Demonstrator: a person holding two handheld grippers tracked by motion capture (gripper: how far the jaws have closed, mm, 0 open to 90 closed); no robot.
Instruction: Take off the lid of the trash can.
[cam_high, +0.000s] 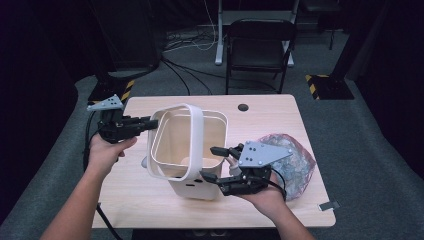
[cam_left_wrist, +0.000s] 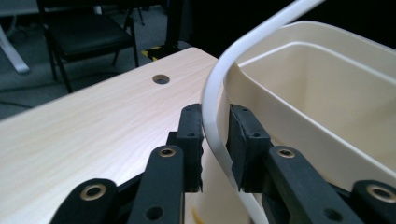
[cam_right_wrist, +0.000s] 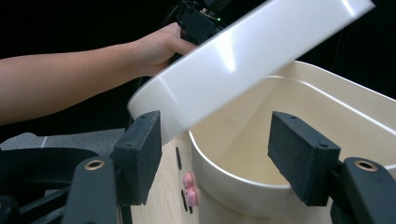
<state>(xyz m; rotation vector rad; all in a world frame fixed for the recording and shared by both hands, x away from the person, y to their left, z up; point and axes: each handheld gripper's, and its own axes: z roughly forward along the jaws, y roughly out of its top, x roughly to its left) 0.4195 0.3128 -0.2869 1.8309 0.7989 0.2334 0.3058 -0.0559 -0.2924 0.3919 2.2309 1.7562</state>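
Note:
A cream plastic bin (cam_high: 192, 187) stands in the middle of the wooden table (cam_high: 135, 200). A white loop-shaped frame (cam_high: 196, 130) is tilted up steeply over its mouth. My left gripper (cam_high: 152, 121) comes in from the left, and its pads are shut on the frame's edge (cam_left_wrist: 212, 93) just outside the bin's wall (cam_left_wrist: 327, 93). My right gripper (cam_high: 212, 162) stands open at the bin's front right side. In the right gripper view its wide-apart pads (cam_right_wrist: 140, 154) frame the bin's rim (cam_right_wrist: 261, 116), with the raised frame (cam_right_wrist: 243, 60) above and nothing pressed between them.
A crumpled clear plastic bag (cam_high: 295, 155) lies on the table behind my right hand. A cable hole (cam_high: 243, 107) is near the table's far edge. A black folding chair (cam_high: 260, 45) stands beyond the table, with cables on the floor.

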